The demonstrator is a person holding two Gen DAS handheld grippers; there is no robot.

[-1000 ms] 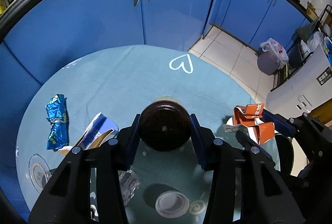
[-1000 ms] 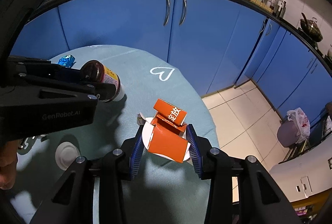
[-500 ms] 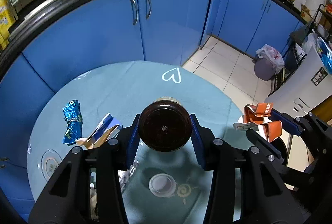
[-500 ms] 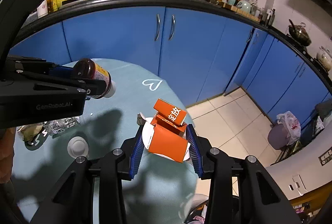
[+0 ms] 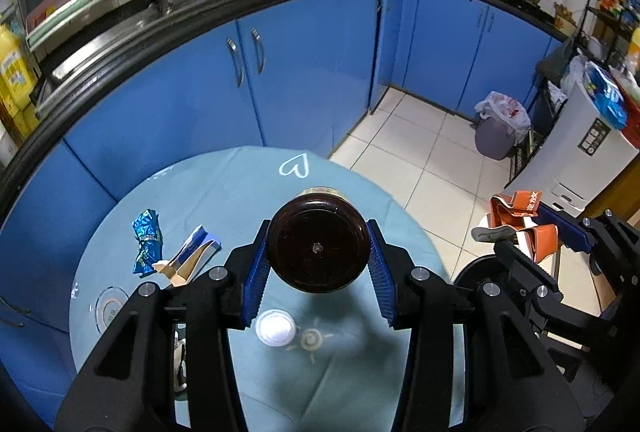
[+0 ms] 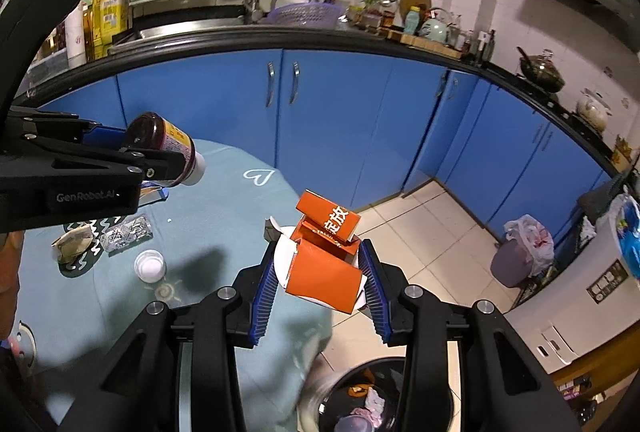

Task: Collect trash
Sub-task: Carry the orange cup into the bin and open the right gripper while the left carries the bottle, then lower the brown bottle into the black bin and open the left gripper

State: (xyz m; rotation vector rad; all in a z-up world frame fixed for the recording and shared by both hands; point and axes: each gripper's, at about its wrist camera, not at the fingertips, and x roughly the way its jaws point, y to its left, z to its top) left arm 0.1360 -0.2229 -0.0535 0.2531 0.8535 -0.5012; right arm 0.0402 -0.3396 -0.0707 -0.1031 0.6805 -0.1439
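My left gripper [image 5: 318, 262] is shut on a dark brown jar [image 5: 318, 246], held on its side above the round teal table [image 5: 240, 192], base toward the camera. In the right wrist view the same jar [image 6: 164, 144] hangs at the left, white lid pointing right. My right gripper [image 6: 320, 282] is shut on a torn orange carton [image 6: 326, 258] over the table's right edge. That orange carton [image 5: 520, 220] also shows at the right of the left wrist view. Below it stands a black bin [image 6: 380, 396] with trash inside.
On the table lie a blue foil wrapper [image 5: 146, 242], a torn blue-and-white packet [image 5: 192, 260], a white cap [image 5: 275, 327], a crumpled clear wrapper [image 6: 126, 230] and a glass coaster [image 5: 106, 310]. Blue cabinets [image 5: 248, 80] ring the room. A grey bin with a bag [image 5: 498, 130] stands on the tiled floor.
Both grippers have risen and drawn back from the table with the jar and the carton still held. More of the counter and floor shows; the black bin has come into the right wrist view.
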